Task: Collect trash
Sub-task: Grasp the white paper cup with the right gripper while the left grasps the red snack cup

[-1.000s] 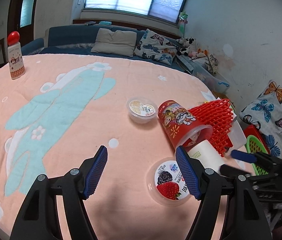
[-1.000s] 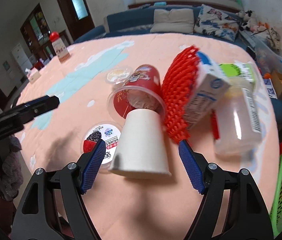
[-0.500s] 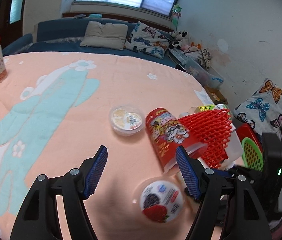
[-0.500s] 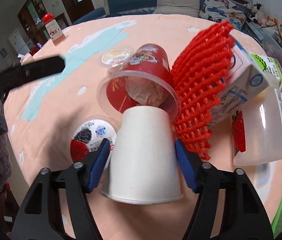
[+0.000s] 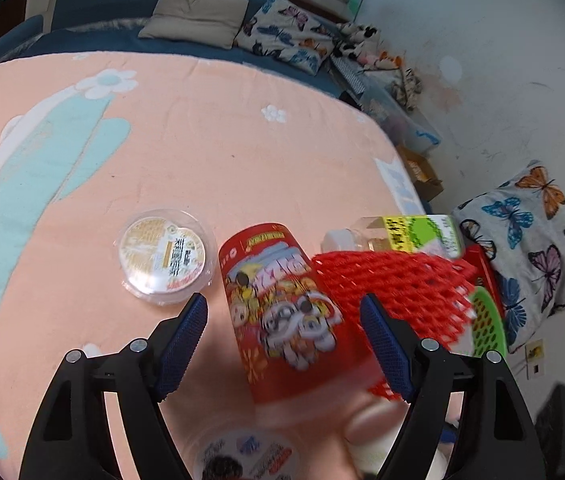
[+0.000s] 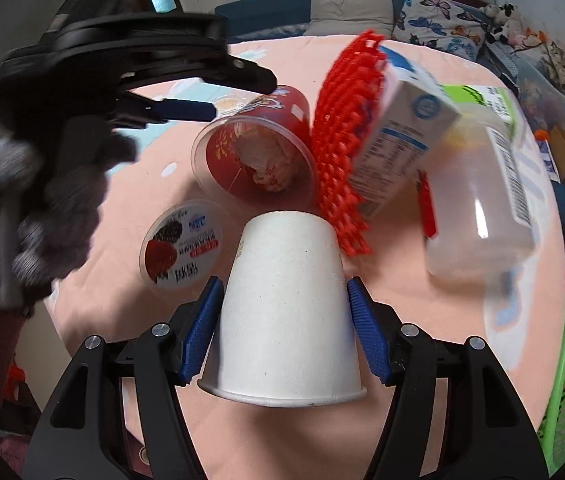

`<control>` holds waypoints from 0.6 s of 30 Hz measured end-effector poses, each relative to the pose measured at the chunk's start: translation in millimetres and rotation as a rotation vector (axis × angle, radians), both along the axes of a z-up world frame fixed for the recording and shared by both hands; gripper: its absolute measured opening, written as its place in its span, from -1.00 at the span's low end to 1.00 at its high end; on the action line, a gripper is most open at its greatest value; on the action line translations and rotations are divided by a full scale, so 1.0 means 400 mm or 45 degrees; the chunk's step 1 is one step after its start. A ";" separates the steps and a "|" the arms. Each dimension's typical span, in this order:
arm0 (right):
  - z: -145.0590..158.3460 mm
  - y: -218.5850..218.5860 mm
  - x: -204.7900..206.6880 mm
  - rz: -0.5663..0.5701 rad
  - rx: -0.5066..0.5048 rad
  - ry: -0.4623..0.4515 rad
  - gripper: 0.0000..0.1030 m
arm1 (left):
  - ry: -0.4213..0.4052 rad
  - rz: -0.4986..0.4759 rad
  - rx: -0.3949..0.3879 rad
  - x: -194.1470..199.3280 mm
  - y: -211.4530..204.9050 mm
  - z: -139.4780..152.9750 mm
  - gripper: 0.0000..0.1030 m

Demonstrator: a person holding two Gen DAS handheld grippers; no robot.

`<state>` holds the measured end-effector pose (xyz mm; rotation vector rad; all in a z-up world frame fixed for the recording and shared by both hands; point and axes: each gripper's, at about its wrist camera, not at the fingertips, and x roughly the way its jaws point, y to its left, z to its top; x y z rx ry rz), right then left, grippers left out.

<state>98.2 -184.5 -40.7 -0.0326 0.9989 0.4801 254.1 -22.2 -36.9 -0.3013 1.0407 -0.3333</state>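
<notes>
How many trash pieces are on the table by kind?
Cups: 2, the red cup and the white paper cup.
Round lidded tubs: 2, yellow-label tub, berry-label tub.
Red foam nets: 1.
Cartons: 1.
Clear bottles: 1.
Total: 7.

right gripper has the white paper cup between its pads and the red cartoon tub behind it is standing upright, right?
Not quite. The right gripper does have the white paper cup between its pads, but the red cartoon tub lies on its side, mouth toward the camera, as the right wrist view shows.
</notes>
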 end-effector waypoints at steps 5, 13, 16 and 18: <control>0.006 -0.044 -0.030 -0.017 0.028 -0.006 0.24 | 0.099 -0.020 0.000 0.054 -0.008 -0.045 0.47; 0.006 -0.076 -0.043 -0.044 0.043 -0.011 0.24 | 0.135 -0.043 -0.001 0.078 -0.032 -0.077 0.43; 0.004 -0.079 -0.042 -0.050 0.043 -0.010 0.24 | 0.129 -0.038 -0.025 0.081 -0.032 -0.082 0.37; 0.006 -0.081 -0.038 -0.058 0.044 -0.012 0.24 | 0.119 -0.040 -0.037 0.080 -0.033 -0.081 0.35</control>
